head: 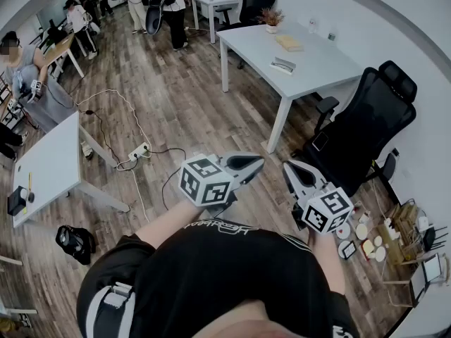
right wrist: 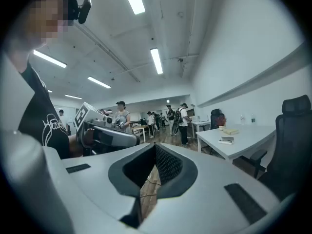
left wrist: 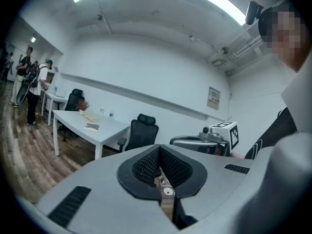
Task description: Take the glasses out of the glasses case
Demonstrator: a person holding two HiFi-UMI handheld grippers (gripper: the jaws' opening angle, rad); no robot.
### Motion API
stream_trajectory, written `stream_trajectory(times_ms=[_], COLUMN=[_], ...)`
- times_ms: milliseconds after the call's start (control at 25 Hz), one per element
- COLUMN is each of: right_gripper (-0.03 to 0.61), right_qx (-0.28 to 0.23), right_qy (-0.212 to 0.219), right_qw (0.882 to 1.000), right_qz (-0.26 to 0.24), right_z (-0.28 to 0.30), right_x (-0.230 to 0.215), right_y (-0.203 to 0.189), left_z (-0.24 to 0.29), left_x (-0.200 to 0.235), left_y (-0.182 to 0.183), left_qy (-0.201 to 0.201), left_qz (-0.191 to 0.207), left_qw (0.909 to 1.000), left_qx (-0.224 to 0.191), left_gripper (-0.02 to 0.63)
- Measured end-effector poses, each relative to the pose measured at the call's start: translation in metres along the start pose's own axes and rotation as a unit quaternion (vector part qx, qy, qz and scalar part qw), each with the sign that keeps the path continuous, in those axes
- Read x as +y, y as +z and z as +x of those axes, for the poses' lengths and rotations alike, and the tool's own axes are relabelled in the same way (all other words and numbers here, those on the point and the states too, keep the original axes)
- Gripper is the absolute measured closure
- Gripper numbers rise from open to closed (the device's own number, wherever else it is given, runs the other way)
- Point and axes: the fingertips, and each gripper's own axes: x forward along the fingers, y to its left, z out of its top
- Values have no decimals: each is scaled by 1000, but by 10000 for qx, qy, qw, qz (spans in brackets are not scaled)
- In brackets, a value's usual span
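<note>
I hold both grippers up in front of my chest, over the wooden floor. The left gripper is shut with nothing between its jaws. The right gripper is shut and empty too. They point forward side by side, a small gap apart. Each shows in the other's view: the right gripper's body and the left gripper's body. On the white table ahead lie a flat grey thing, possibly the glasses case, and a yellowish book. No glasses are in view.
A black office chair stands right of the grippers, beside the white table. A second white table is at the left, with a power strip and cables on the floor. Small clutter lies at the right wall. People stand far back.
</note>
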Motion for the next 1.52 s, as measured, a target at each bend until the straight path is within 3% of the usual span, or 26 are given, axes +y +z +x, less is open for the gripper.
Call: stream_trajectory(times_ms=[400, 960, 1280, 1520], right_gripper=[571, 569, 570, 571], right_qx=[85, 36, 103, 182], right_qy=[-26, -136, -72, -84], right_qw=[10000, 9995, 9996, 9993], right_qz=[-37, 292, 241, 321], right_z=[-4, -15, 9, 50], right_x=[0, -7, -22, -66], right_y=[-7, -21, -23, -28], left_z=[5, 10, 20, 41], left_x=[-4, -1, 27, 84], left_y=[-4, -17, -14, -5], left_qy=[-31, -72, -60, 95], left_qz=[-8, -152, -245, -313], left_qw=[10000, 9998, 9997, 9994], left_qx=[53, 68, -22, -79], left_gripper=[606, 606, 606, 606])
